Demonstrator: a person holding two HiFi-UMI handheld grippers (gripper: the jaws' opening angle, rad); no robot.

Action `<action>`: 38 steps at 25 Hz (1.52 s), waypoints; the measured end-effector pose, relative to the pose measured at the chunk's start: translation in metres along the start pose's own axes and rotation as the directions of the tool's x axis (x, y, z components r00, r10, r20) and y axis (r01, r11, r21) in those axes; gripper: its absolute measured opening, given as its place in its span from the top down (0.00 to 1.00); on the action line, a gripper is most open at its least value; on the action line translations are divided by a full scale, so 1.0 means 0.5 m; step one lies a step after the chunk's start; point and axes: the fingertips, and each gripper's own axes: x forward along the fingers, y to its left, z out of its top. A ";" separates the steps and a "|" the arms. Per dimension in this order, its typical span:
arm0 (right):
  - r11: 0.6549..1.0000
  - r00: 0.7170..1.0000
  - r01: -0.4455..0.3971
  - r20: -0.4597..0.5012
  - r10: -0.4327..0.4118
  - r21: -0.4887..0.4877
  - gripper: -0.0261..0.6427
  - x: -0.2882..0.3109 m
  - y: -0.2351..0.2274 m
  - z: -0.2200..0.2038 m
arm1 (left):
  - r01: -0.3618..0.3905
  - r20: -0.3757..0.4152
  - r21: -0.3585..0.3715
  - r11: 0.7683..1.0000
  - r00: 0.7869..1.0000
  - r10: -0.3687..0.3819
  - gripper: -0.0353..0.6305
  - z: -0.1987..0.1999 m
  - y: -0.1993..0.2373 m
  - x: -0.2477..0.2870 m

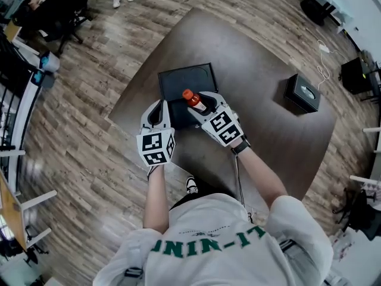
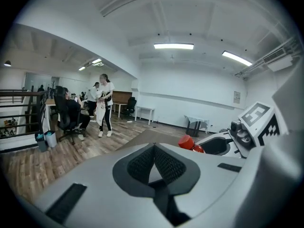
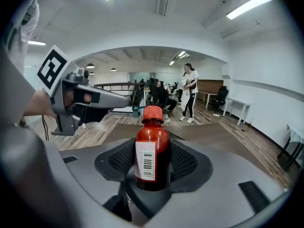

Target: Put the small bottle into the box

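Note:
The small red bottle (image 1: 191,98) with an orange-red cap stands upright between the pads of my right gripper (image 1: 204,105), which is shut on it. In the right gripper view the bottle (image 3: 152,148) fills the middle, its barcode label facing the camera. It hangs over the front right part of the open black box (image 1: 186,71) on the dark brown table (image 1: 262,130). My left gripper (image 1: 158,105) sits at the box's front left corner, its pads (image 2: 142,163) pressed together with nothing between them. The left gripper view catches the bottle's cap (image 2: 186,141) off to the right.
A smaller black box (image 1: 302,92) with an oval top opening stands on the table's right side. A white cable (image 1: 323,61) lies on the floor beyond it. Office chairs (image 1: 56,11) and people stand far off at the upper left.

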 end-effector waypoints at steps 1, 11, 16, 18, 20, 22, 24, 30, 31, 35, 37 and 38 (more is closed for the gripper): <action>1.000 1.000 -0.019 -0.018 0.019 -0.019 0.61 0.010 0.004 -0.007 | 0.000 -0.005 -0.003 1.000 1.000 0.000 0.93 -0.008 0.001 0.004; 0.963 0.962 -0.208 -0.216 0.169 -0.170 0.61 0.105 0.033 -0.125 | -0.009 -0.043 -0.032 0.999 0.999 0.008 0.93 -0.064 0.024 0.032; 0.914 0.925 -0.274 -0.341 0.166 -0.299 0.61 0.147 0.032 -0.203 | -0.024 -0.069 -0.046 0.999 0.997 0.020 0.93 -0.094 0.033 0.041; 0.888 0.910 -0.301 -0.383 0.158 -0.348 0.61 0.157 0.032 -0.227 | -0.023 -0.080 -0.047 0.999 0.997 0.019 0.93 -0.100 0.031 0.042; 0.873 0.895 -0.330 -0.414 0.168 -0.359 0.61 0.165 0.033 -0.249 | -0.022 -0.089 -0.050 0.999 0.996 0.018 0.93 -0.109 0.027 0.042; 0.871 0.882 -0.347 -0.437 0.177 -0.348 0.61 0.175 0.031 -0.269 | -0.024 -0.097 -0.050 0.998 0.995 0.019 0.93 -0.121 0.026 0.042; 0.868 0.870 -0.360 -0.459 0.181 -0.341 0.61 0.184 0.027 -0.283 | -0.029 -0.107 -0.047 0.998 0.994 0.024 0.93 -0.129 0.027 0.040; 0.853 0.831 -0.393 -0.530 0.170 -0.343 0.61 0.205 0.013 -0.304 | -0.049 -0.126 -0.040 0.998 0.991 0.043 0.93 -0.139 0.041 0.033; 0.854 0.824 -0.395 -0.541 0.167 -0.339 0.61 0.208 0.012 -0.310 | -0.051 -0.129 -0.039 0.998 0.991 0.045 0.93 -0.142 0.043 0.032; 0.863 0.811 -0.395 -0.561 0.167 -0.314 0.61 0.212 0.013 -0.327 | -0.054 -0.139 -0.031 0.998 0.989 0.049 0.93 -0.149 0.047 0.022; 0.866 0.811 -0.393 -0.560 0.168 -0.309 0.61 0.213 0.013 -0.326 | -0.053 -0.141 -0.027 0.998 0.989 0.048 0.93 -0.147 0.048 0.017; 0.866 0.811 -0.393 -0.561 0.167 -0.309 0.61 0.212 0.013 -0.327 | -0.052 -0.141 -0.025 0.998 0.989 0.048 0.93 -0.146 0.047 0.014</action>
